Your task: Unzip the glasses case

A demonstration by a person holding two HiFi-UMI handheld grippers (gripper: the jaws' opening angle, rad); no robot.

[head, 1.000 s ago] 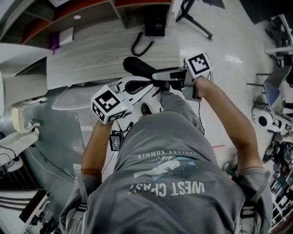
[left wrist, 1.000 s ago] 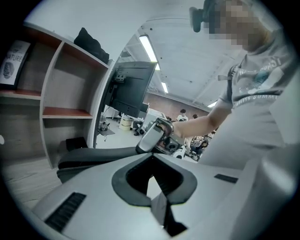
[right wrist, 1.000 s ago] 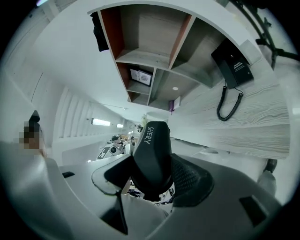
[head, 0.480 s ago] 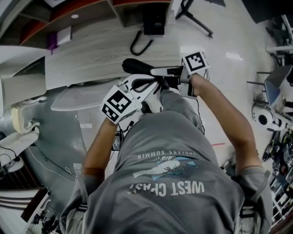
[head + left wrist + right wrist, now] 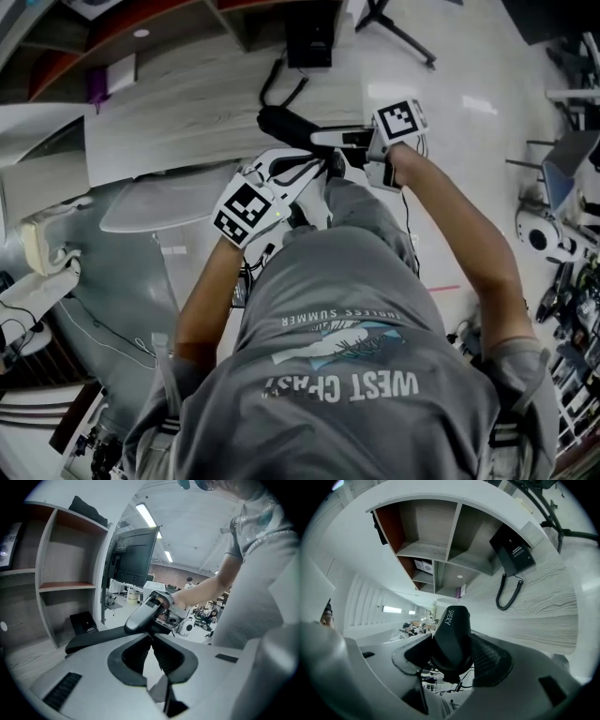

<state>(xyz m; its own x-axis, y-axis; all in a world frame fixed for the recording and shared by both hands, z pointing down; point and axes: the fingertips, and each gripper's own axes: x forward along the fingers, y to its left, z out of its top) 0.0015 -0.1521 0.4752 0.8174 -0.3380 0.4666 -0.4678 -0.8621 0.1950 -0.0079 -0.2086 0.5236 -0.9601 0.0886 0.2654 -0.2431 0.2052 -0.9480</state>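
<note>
The black glasses case (image 5: 452,634), printed with pale letters, stands lengthwise between the pads of my right gripper (image 5: 452,656), which is shut on it. In the head view the case (image 5: 286,124) hangs above the wooden desk, held from the right by the right gripper (image 5: 323,141). My left gripper (image 5: 317,171) reaches up to it from below left. In the left gripper view the case (image 5: 101,638) lies across just past the tips of the left gripper (image 5: 151,637). Its jaws are opening by only a thin slit. No zip pull shows between them.
A pale wood-grain desk (image 5: 187,103) lies under the case, with a black phone and coiled cord (image 5: 305,47) at its far edge. Open shelves (image 5: 70,573) and a dark monitor (image 5: 133,557) stand behind. The person's grey shirt (image 5: 347,356) fills the lower head view.
The left gripper has slid right, closer under the case. The right gripper, with the case still in it, has shifted slightly up the picture.
</note>
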